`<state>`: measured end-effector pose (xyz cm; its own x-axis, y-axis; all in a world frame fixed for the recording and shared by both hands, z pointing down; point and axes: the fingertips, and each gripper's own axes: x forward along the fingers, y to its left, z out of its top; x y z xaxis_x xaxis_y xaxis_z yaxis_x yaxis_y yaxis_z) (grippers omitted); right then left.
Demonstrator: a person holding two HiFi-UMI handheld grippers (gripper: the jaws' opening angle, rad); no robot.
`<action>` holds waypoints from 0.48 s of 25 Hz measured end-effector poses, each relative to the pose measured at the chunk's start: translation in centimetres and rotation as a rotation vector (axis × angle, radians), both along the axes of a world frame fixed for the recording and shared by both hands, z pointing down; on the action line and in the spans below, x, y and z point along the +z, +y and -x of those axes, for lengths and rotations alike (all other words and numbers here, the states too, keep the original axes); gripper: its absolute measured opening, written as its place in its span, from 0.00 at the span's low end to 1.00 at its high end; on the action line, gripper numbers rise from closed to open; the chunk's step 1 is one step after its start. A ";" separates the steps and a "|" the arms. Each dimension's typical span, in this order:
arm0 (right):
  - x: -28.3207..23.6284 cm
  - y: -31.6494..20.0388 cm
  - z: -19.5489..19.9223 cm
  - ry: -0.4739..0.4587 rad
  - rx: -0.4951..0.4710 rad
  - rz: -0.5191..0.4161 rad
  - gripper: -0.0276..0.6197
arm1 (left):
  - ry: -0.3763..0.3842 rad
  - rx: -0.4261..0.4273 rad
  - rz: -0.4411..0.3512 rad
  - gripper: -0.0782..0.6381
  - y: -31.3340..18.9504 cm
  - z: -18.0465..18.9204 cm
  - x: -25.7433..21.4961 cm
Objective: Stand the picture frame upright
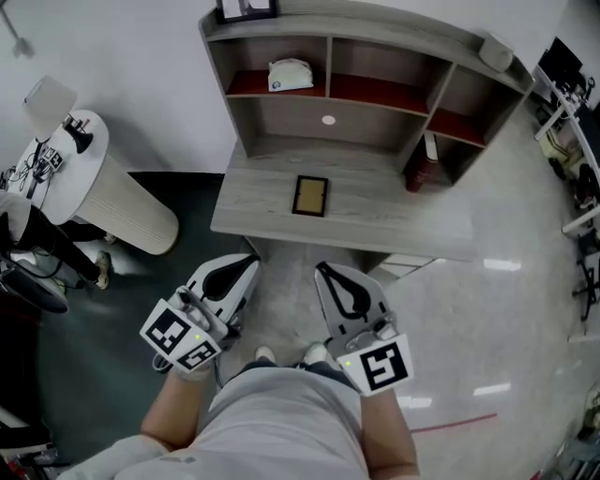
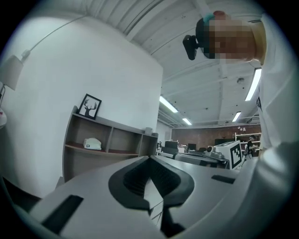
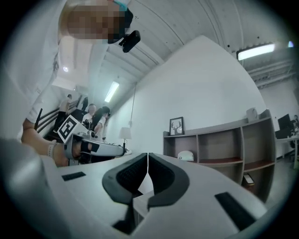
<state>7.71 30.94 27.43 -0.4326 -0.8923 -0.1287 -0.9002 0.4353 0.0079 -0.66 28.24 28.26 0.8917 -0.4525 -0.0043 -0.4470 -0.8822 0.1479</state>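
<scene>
Gripper pair, head view: left gripper [image 1: 249, 262], right gripper [image 1: 322, 270] low at centre, well short of worktop [image 1: 394, 220]; picture frame [image 1: 310, 196] flat at worktop middle.
Left gripper view: jaws pressed together, empty.
Right gripper view: same.
Judged step: approach; next move needs forward reach, jaws spread.

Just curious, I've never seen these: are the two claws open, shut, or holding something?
Left claw: closed, holding nothing.
Right claw: closed, holding nothing.

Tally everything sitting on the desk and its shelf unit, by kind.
Picture frames: 2 (flat frame, upright frame)
White rounded item: 1
Dark red item: 1
Small pale item: 1
Total: 5
</scene>
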 end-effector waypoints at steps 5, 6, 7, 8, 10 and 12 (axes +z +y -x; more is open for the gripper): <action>0.5 0.0 -3.3 -0.036 0.002 0.015 0.08 | -0.025 -0.016 -0.017 0.13 0.0 -1.7 0.2; 0.6 0.0 -3.9 -0.048 0.003 0.019 0.08 | -0.031 -0.027 -0.021 0.13 0.0 -1.8 0.2; 0.7 0.0 -4.4 -0.062 0.005 0.021 0.08 | -0.036 -0.038 -0.023 0.13 -0.1 -1.9 0.2; 0.8 0.0 -4.9 -0.075 0.008 0.023 0.08 | -0.038 -0.047 -0.021 0.13 -0.2 -2.0 0.3; 1.3 0.0 -5.7 -0.080 0.006 0.033 0.08 | -0.038 -0.059 -0.013 0.13 -0.3 -2.2 0.4; 2.0 0.0 -6.0 -0.048 -0.010 0.044 0.08 | -0.036 -0.068 -0.004 0.13 -0.5 -2.3 0.7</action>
<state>13.74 30.94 29.48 -0.4355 -0.8935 -0.1098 -0.8949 0.4429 -0.0545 1.60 27.76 28.91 0.8584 -0.5124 0.0254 -0.5111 -0.8500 0.1273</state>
